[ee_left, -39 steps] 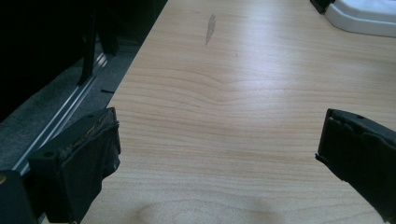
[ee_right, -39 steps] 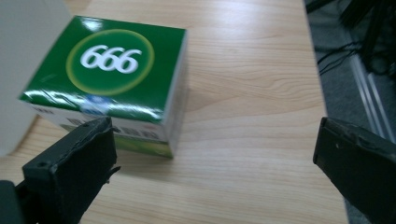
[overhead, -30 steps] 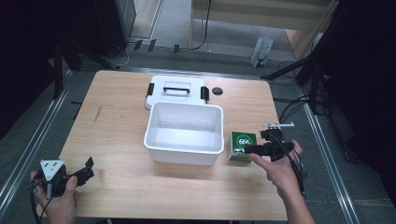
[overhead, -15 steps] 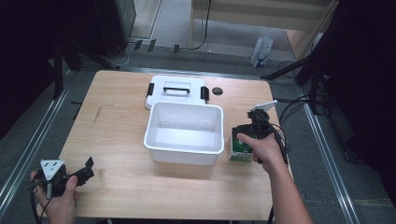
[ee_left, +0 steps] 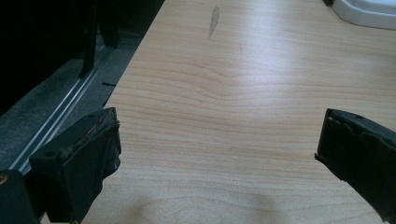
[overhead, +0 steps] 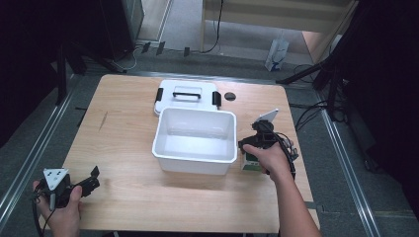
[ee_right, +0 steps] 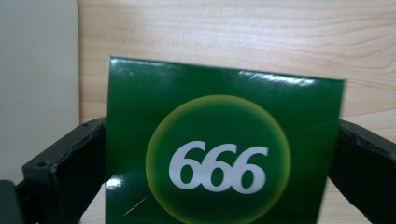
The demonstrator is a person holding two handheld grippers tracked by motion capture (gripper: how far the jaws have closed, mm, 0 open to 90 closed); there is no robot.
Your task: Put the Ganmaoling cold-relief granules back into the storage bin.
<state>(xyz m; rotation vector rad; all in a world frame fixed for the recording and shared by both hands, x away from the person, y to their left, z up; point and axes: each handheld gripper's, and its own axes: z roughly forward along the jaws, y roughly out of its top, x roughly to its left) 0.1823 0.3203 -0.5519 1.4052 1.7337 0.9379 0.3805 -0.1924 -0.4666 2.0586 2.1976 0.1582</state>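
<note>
Since the earlier frames, the right hand-held gripper [overhead: 253,148] has swung in from the bench's right edge and settled over the green box [overhead: 251,163], while the left one has kept its place at the near left corner.

Largest first: the bench [overhead: 128,133] is a pale wooden top, and on it the white tub [overhead: 195,139] stands open near the middle, taken here as the landmark. Behind the tub, touching or just short of its far wall, lies the white lid [overhead: 187,94] with its black latches and handle. A small dark disc [overhead: 230,96] sits behind the tub's far right corner, beside the lid.

The green box stands just to the right of the tub, close against its right wall near the front corner. In the right gripper view the box [ee_right: 224,144], printed with a yellow ring and "666", sits between the two black jaws, each of which meets a side of it: the right hand-held gripper [ee_right: 224,163] is pinching the box, or within a hair of it.

Well to the front left of the tub, the left hand-held gripper [overhead: 91,178] rests idle, its jaws spread wide over bare wood in the left gripper view [ee_left: 219,154].

The step in hand looks like the grasp of the box. Next it likely needs a firm squeeze, a lift clear of the tub's rim, then a short carry leftward over the tub's hollow before letting go.
</note>
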